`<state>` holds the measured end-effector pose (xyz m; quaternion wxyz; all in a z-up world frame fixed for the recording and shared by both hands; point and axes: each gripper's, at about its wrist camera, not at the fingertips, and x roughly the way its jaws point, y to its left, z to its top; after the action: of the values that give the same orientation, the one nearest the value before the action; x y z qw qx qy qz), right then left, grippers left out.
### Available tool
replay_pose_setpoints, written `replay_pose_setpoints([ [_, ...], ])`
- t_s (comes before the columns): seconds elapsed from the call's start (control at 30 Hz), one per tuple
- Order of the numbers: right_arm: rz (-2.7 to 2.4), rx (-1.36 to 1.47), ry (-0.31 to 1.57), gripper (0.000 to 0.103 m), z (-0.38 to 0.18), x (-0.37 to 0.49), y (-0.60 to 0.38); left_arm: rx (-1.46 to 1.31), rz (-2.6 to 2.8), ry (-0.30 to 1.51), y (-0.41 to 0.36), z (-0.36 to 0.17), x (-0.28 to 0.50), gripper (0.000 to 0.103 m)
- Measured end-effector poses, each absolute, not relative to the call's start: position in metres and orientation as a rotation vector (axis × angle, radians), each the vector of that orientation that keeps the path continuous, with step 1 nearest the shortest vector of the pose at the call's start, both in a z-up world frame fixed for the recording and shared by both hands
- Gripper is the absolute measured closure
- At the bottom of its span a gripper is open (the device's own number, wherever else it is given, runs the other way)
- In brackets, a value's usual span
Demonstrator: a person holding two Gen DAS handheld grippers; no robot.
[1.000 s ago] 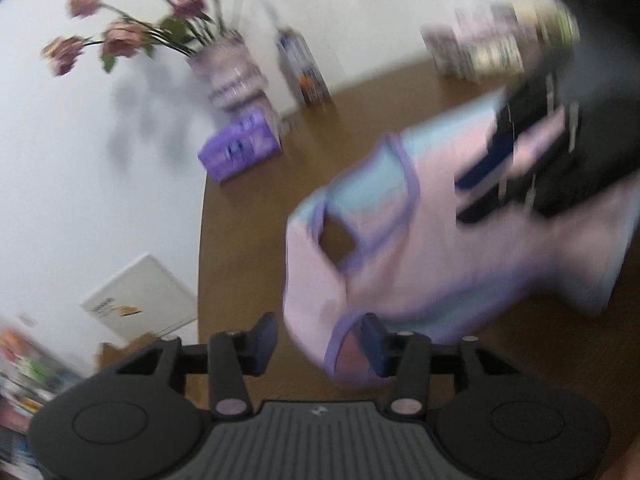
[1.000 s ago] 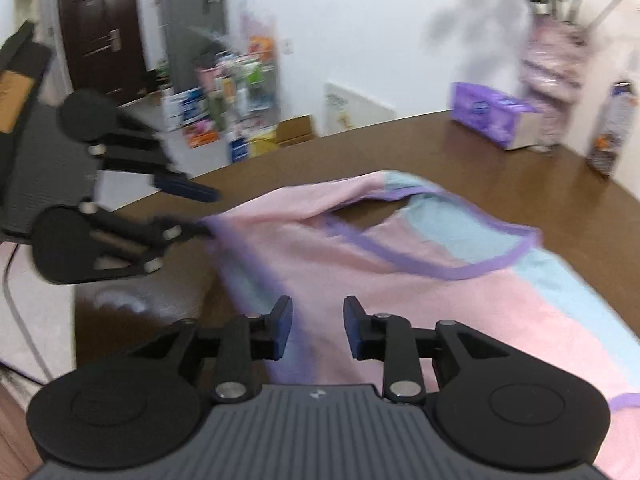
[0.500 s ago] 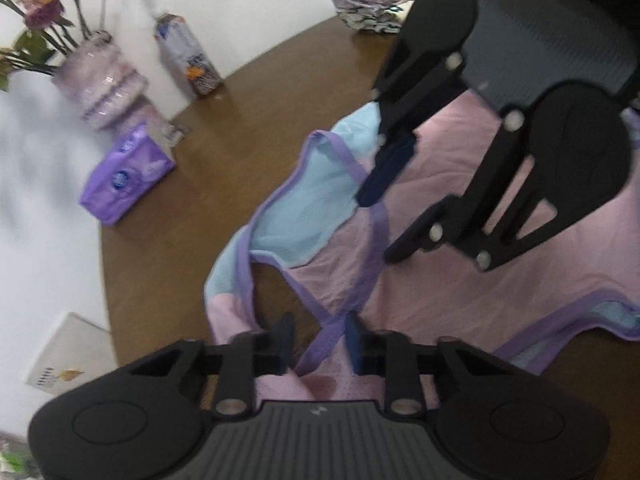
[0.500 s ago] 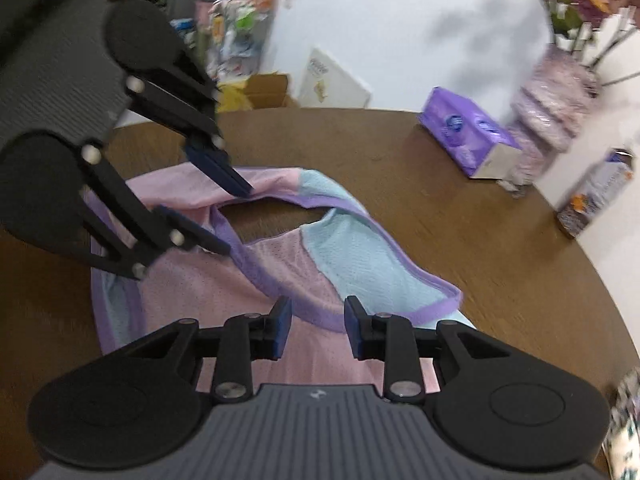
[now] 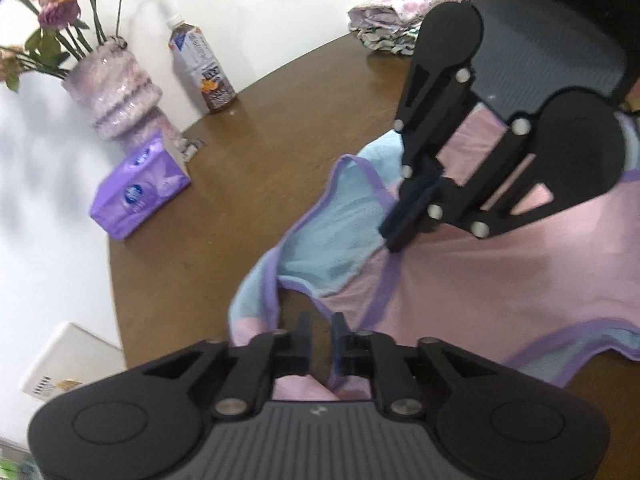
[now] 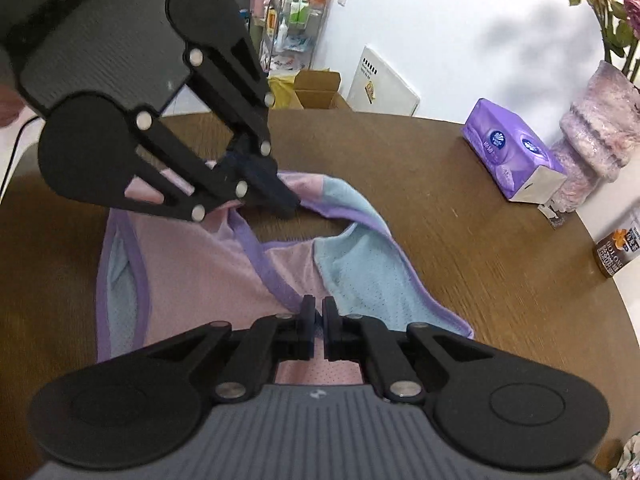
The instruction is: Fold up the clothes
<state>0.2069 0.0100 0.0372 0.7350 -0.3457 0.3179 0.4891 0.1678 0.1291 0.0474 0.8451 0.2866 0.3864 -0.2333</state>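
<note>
A pink and light-blue mesh vest (image 5: 480, 280) with purple trim lies spread on the round brown table (image 5: 248, 128). My left gripper (image 5: 322, 328) sits low over one shoulder strap at the neck hole. Its jaws are opening, a narrow gap shows between them, and the purple trim runs through that gap along the right finger. In the right wrist view the vest (image 6: 200, 272) fills the middle, and my right gripper (image 6: 319, 312) is shut on the purple neckline trim where pink meets blue. The left gripper (image 6: 290, 204) reaches the far strap from the upper left.
A vase of flowers (image 5: 116, 96), a purple tissue pack (image 5: 136, 196) and a drink bottle (image 5: 202, 72) stand along the table's far left edge. A stack of folded clothes (image 5: 392, 16) lies at the back. A white board (image 6: 380, 80) and a shelf cart (image 6: 296, 28) stand beyond the table.
Both grippers have come down onto the vest's neckline, one at each shoulder. The right jaws have shut on the trim. The left jaws have narrowed around the strap.
</note>
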Motion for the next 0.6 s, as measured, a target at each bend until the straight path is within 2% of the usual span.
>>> replay_pose_setpoints([
  [0.03, 1.065, -0.757, 0.697, 0.100, 0.037, 0.208, 0.009, 0.600, -0.504, 0.822, 0.129, 0.047, 0.168, 0.087],
  [0.1, 1.040, -0.749, 0.688, 0.100, 0.034, 0.209, 0.007, 0.593, -0.524, 0.835, 0.129, 0.045, 0.167, 0.077],
  [0.17, 1.032, -0.735, 0.684, 0.100, 0.034, 0.211, 0.007, 0.612, -0.518, 0.847, 0.127, 0.038, 0.171, 0.077],
  [0.23, 1.029, -0.729, 0.675, 0.100, 0.036, 0.210, 0.008, 0.602, -0.528, 0.861, 0.128, 0.036, 0.176, 0.087],
  [0.27, 1.027, -0.729, 0.669, 0.100, 0.037, 0.208, 0.008, 0.591, -0.535, 0.866, 0.129, 0.036, 0.177, 0.101],
  [0.3, 1.026, -0.729, 0.662, 0.100, 0.038, 0.207, 0.008, 0.598, -0.528, 0.859, 0.129, 0.036, 0.177, 0.102],
  [0.53, 0.945, -0.701, 0.636, 0.101, 0.047, 0.210, -0.001, 0.580, -0.426, 0.766, 0.127, 0.048, 0.188, 0.102],
  [0.6, 0.936, -0.675, 0.657, 0.101, 0.044, 0.214, -0.001, 0.563, -0.413, 0.793, 0.127, 0.043, 0.194, 0.090],
])
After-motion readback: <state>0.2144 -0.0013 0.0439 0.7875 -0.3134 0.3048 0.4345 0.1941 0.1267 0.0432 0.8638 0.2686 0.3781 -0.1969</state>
